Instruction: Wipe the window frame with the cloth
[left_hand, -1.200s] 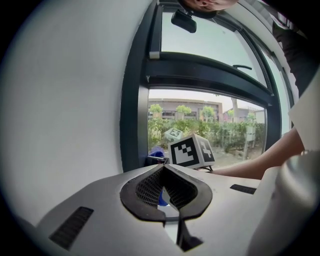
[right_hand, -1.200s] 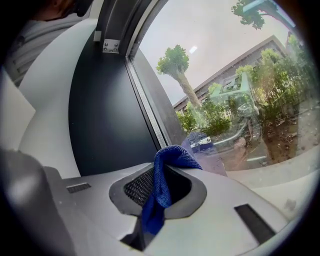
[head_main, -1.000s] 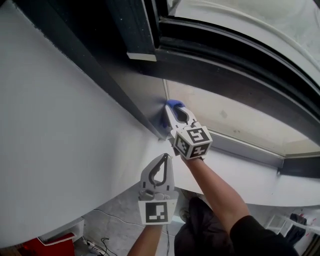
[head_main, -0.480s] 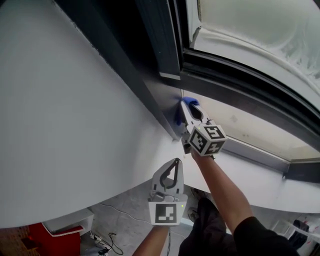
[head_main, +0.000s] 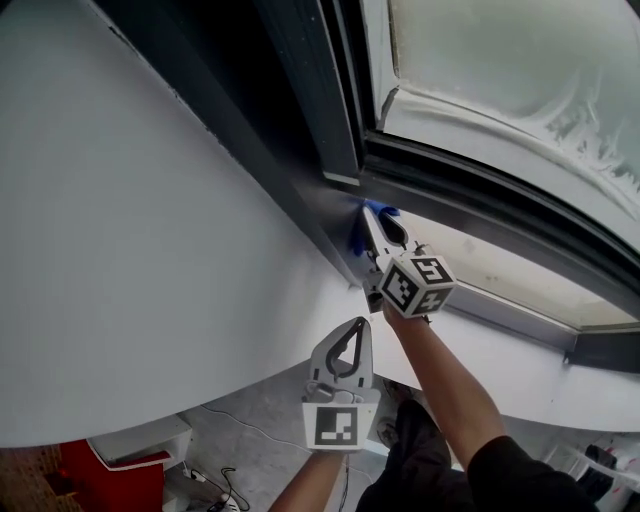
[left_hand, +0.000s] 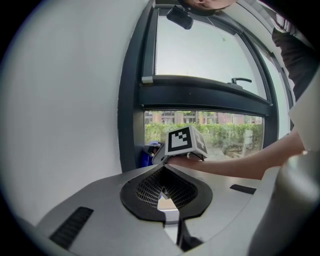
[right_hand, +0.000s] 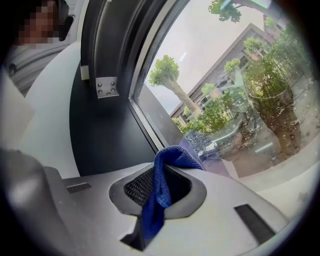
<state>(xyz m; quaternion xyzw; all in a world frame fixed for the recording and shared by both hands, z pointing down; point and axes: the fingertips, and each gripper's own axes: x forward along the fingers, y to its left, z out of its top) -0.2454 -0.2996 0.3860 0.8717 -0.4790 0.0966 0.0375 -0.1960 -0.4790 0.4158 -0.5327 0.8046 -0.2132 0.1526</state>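
At 6 o'clock in the head view we hold the left gripper (head_main: 353, 325), smooth grey plastic, its jaws closed together on nothing. Beyond it, toward 12 o'clock, our right gripper (head_main: 377, 218) is clamped on the blue cloth (right_hand: 159, 192). The cloth is a coarse woven strip, its long axis running from 7 to 1 o'clock. Its folded tip lies against the matte dark window frame (head_main: 335, 140).

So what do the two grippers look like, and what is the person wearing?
The left gripper and the right gripper are both pale grey plastic and taper to a point. Each has a teardrop-shaped opening lined with ribbed black pads, and each carries a white cube printed with black square markers. A black sleeve covers the upper right arm.
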